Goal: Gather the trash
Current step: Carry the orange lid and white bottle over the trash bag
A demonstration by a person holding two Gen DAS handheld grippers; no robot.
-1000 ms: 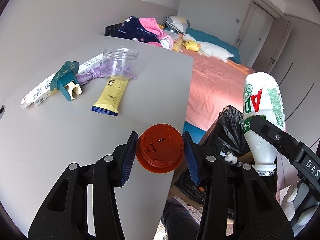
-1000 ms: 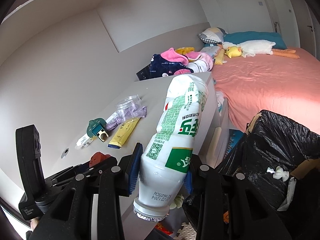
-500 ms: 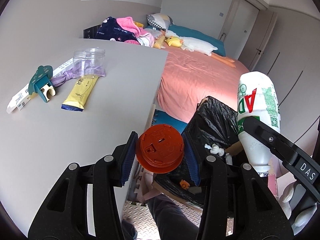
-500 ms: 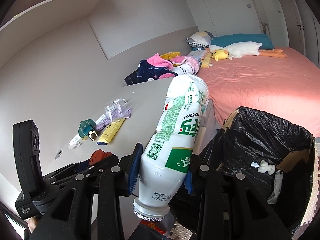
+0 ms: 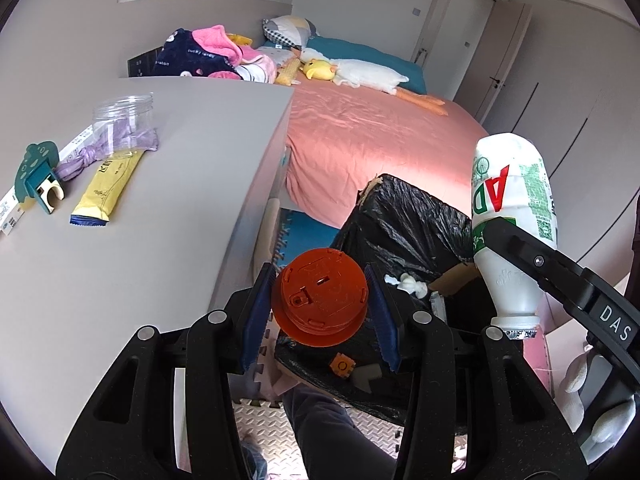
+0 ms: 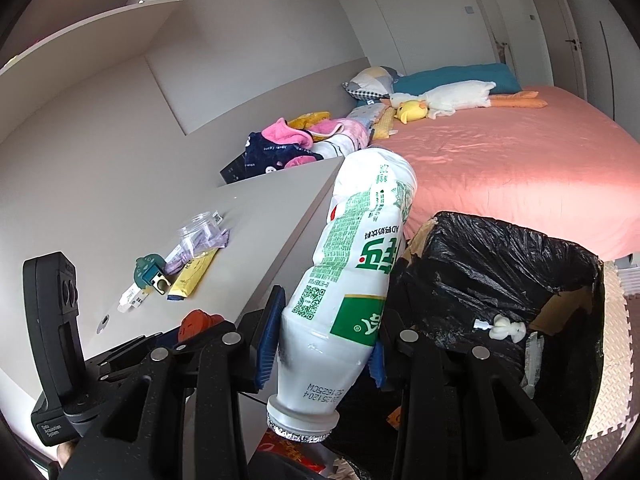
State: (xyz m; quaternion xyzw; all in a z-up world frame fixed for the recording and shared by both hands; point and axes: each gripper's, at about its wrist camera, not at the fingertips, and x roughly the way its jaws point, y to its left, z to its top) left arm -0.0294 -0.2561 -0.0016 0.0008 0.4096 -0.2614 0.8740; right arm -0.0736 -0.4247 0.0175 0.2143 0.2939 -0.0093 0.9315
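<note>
My left gripper (image 5: 320, 312) is shut on a round orange lid (image 5: 322, 298), held past the desk's right edge and over the near rim of a black-lined trash bin (image 5: 404, 216). My right gripper (image 6: 322, 344) is shut on a white drink bottle (image 6: 356, 276) with a green label, mouth down and tilted, just left of the bin (image 6: 500, 264). That bottle (image 5: 508, 220) and the right gripper's arm also show at the right of the left wrist view. A white crumpled scrap (image 6: 506, 328) lies inside the bin.
On the grey desk (image 5: 168, 208) lie a yellow wrapper (image 5: 106, 190), a clear jar (image 5: 120, 120) with purple plastic, a teal holder (image 5: 36, 174) and a white box. A pink bed (image 6: 500, 168) with plush toys stands behind the bin. A person's leg (image 5: 332, 428) shows below.
Both grippers have moved right, off the desk toward the bin, carrying the lid and the bottle. The bin now fills more of both views.
</note>
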